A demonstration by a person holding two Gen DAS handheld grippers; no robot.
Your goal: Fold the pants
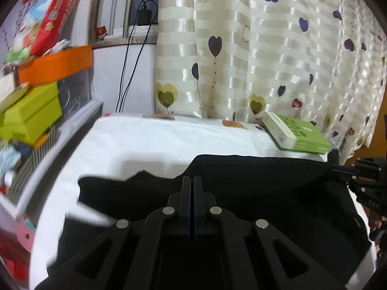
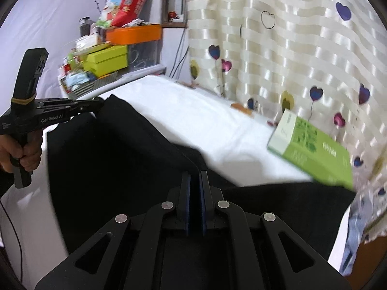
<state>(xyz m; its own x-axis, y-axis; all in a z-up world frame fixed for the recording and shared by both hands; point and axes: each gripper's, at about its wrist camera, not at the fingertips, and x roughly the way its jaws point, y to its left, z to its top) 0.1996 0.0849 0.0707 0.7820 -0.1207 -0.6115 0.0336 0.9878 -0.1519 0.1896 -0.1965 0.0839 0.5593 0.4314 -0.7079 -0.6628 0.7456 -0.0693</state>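
Black pants [image 1: 254, 183]: spread over white-covered surface [image 1: 150, 140], near edge lifted. Left gripper [image 1: 192, 181]: fingers pressed together on pants' edge. Right gripper [image 2: 195, 176]: fingers nearly together, clamping pants fabric. Green box [image 2: 312, 149]: beyond pants, beside heart-print curtain [image 1: 266, 60]. Stacked boxes [image 1: 31, 111]: left of pants.

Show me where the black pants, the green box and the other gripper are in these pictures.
black pants [image 1: 254, 183]: left wrist view, on the flat upper fold.
green box [image 2: 312, 148]: right wrist view, on its green top face.
left gripper [image 2: 98, 104]: right wrist view, at its fingertips on the pants' corner.
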